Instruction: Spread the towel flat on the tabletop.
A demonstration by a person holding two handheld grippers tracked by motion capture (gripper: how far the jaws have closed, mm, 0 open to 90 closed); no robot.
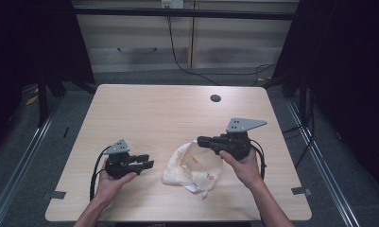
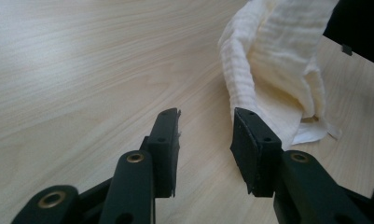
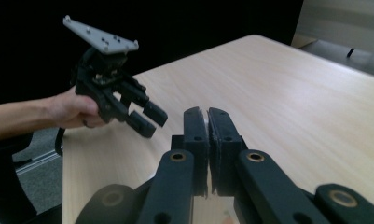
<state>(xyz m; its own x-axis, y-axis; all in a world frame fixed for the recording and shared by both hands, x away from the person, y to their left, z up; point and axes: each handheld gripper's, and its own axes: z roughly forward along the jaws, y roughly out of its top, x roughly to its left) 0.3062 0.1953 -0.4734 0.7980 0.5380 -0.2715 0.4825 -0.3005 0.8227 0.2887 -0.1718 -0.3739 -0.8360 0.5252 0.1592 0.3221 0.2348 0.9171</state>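
- High view: a crumpled cream muslin cloth (image 1: 193, 166) lies on the pale wooden table (image 1: 154, 113) near the person's edge, between the two hands, one corner drawn up to the right gripper (image 1: 202, 140)
- Right gripper view: the two black jaws are pressed together, a thin sliver of fabric pinched between the pads, so I judge it to be clamped on the cloth's corner
- Left gripper view: the left gripper (image 2: 205, 128) has parted jaws with nothing between them; the cloth (image 2: 273, 70) hangs just beyond its right-hand jaw, not touching the pads
- Risk: the pinch looks shallow, so the corner could slip out if it is lifted quickly
- Risk: the released left gripper may close on a bunched fold instead of a clean edge, leaving the cloth twisted
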